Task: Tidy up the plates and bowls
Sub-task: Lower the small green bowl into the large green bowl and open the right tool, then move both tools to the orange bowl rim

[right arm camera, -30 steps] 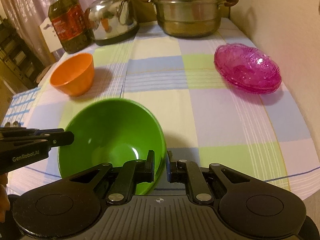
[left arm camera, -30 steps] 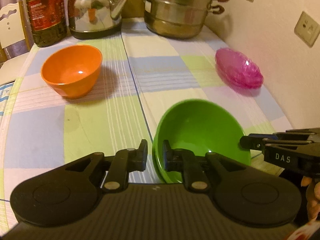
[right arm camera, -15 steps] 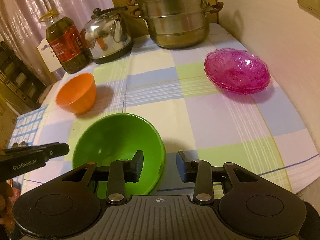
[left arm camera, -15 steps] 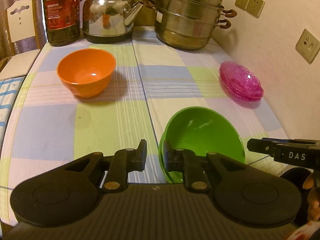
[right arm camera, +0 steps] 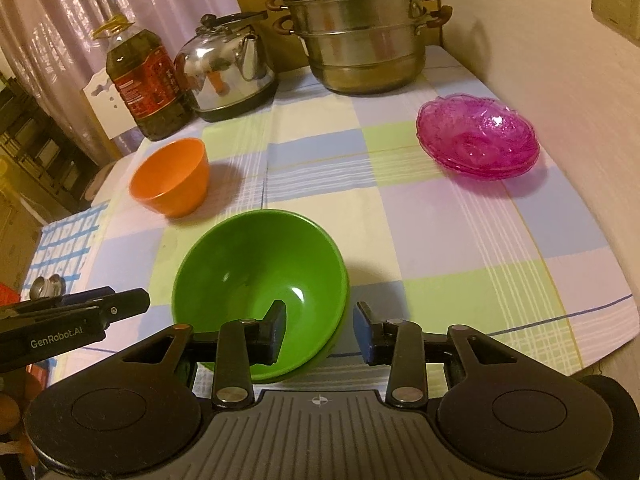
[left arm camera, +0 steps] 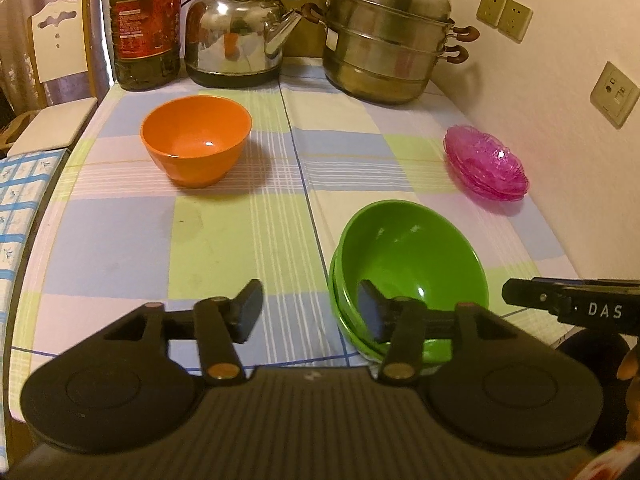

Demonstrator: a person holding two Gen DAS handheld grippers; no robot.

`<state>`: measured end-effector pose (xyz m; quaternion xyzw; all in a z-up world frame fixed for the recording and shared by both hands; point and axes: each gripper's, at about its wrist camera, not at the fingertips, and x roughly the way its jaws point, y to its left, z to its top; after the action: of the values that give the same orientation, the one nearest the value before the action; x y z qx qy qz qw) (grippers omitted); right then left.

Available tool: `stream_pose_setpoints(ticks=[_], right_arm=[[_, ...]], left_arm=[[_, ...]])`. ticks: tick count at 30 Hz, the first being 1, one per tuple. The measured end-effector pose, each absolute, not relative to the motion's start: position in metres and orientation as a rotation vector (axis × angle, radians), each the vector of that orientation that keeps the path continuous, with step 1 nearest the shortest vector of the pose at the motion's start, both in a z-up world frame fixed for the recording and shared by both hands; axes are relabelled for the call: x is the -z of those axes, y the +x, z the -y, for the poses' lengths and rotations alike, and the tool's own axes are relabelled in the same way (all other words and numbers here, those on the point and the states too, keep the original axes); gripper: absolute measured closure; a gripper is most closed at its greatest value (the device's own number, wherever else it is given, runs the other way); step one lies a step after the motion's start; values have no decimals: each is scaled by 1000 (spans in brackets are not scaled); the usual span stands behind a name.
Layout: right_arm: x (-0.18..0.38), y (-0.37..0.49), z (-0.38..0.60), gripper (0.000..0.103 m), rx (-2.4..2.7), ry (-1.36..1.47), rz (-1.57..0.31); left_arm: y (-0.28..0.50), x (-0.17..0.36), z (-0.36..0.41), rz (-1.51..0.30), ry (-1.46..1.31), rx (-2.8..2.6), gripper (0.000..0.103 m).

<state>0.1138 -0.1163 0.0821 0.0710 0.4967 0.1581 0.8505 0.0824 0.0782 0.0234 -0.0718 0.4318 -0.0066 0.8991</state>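
Observation:
A stack of green bowls (left arm camera: 412, 256) (right arm camera: 256, 268) rests on the checked tablecloth near the table's front edge. An orange bowl (left arm camera: 196, 144) (right arm camera: 172, 176) stands alone to the left and farther back. A stack of pink glass plates (left arm camera: 486, 168) (right arm camera: 478, 142) lies at the right by the wall. My left gripper (left arm camera: 310, 312) is open, straddling the green stack's left rim without touching it. My right gripper (right arm camera: 320, 332) is open, straddling its right rim.
A steel steamer pot (left arm camera: 388, 40), a kettle (left arm camera: 236, 44) and an oil bottle (left arm camera: 144, 24) stand along the back edge. The wall with sockets (left arm camera: 614, 94) runs close along the right. A chair (left arm camera: 60, 92) stands past the left edge.
Both grippers were shut on the green bowl's rim a second ago. They have opened and drawn back and up, leaving the bowl nested on the stack on the table.

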Motion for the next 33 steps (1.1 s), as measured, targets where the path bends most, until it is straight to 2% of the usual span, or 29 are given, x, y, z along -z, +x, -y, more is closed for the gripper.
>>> stream_pose_setpoints(ticks=[9,33], right_arm=[[-88,109,110,65,-353,141,-1035],[-99,126,79,65,-432,122,-1018]], left_arm=[[75,-30,-82,-871,-146,-6,41],[83,-46,-132,-870,-166,-69,42]])
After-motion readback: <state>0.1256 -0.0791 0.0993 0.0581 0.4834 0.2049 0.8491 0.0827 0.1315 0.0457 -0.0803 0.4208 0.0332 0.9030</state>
